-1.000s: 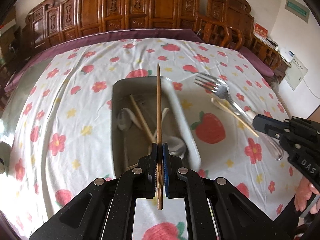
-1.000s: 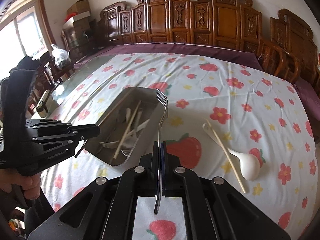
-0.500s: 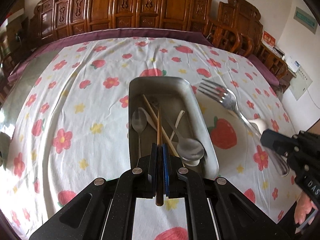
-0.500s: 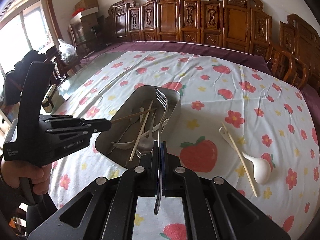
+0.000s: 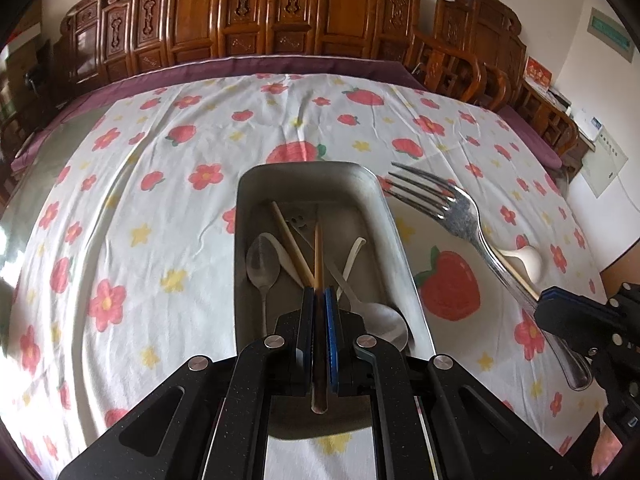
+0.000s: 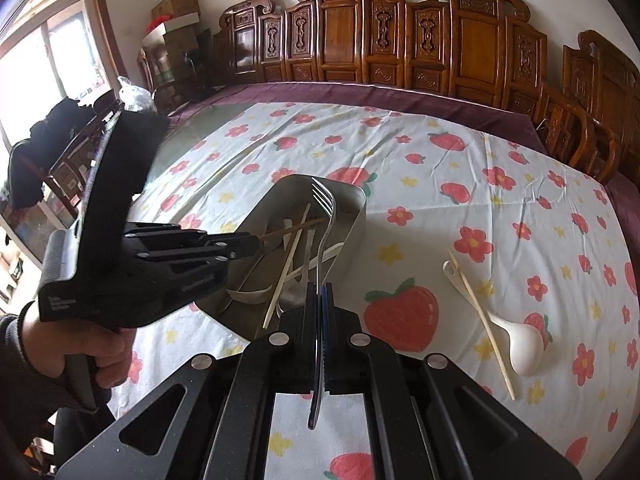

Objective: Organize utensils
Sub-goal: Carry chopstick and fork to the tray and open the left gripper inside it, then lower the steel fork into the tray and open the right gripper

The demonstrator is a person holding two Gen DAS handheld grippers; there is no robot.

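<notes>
My left gripper (image 5: 319,294) is shut on a brown chopstick (image 5: 318,254) whose tip points down into the metal tray (image 5: 400,240). From the right wrist view the left gripper (image 6: 256,245) holds that chopstick (image 6: 296,227) over the tray (image 6: 356,220). My right gripper (image 6: 320,290) is shut on a steel fork (image 6: 325,216), tines out over the tray's near right edge; the fork (image 5: 452,210) shows beside the tray in the left wrist view. Inside the tray lie a pale chopstick (image 5: 290,246), a metal spoon (image 5: 262,264) and other spoons.
A white ceramic spoon (image 6: 520,344) and a pale chopstick (image 6: 480,318) lie on the strawberry-print tablecloth (image 6: 440,168) right of the tray. Carved wooden chairs (image 6: 400,36) line the table's far side. A person's hand (image 6: 88,344) grips the left tool.
The left gripper has moved over the tray and lower, so the brown chopstick now reaches in among the spoons. The fork has stayed almost still beside the tray.
</notes>
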